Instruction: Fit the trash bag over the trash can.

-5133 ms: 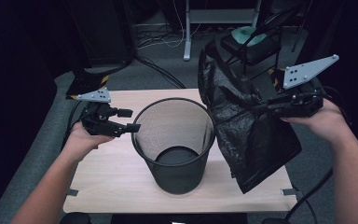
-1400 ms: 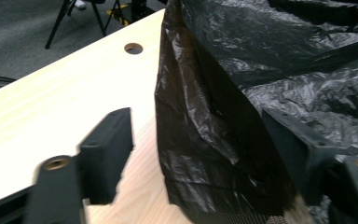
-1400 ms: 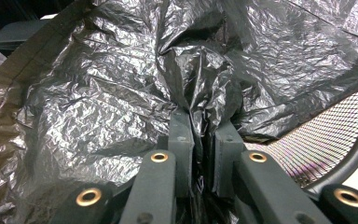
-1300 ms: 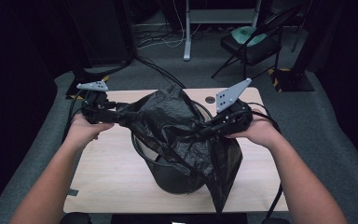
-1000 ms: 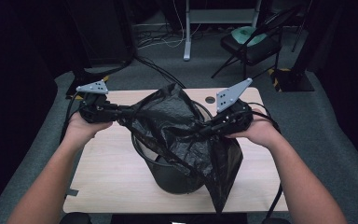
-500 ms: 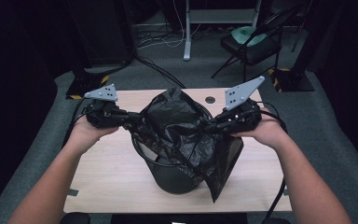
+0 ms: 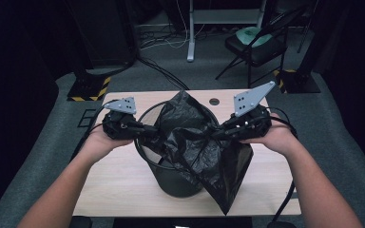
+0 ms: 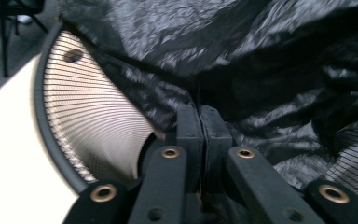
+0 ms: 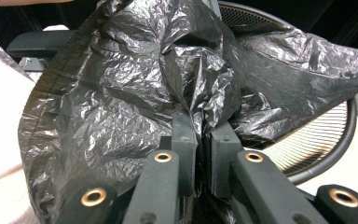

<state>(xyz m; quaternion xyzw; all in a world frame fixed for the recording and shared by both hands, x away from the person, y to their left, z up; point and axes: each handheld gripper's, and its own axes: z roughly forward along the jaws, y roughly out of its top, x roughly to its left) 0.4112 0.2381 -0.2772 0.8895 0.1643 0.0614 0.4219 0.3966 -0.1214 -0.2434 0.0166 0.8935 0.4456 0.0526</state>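
Two tools pinch one crinkled black plastic bin bag [image 7: 195, 137] at centre frame: left tool [image 7: 140, 128] and right tool [image 7: 218, 133], each with jaws pressed together on film. Bag is stretched between them, long axis left-right, over the black wire-mesh round wastebasket [image 7: 171, 175] on the pale wooden desk [image 7: 119, 180]. Its loose end droops toward lower right, outside the basket's rim.
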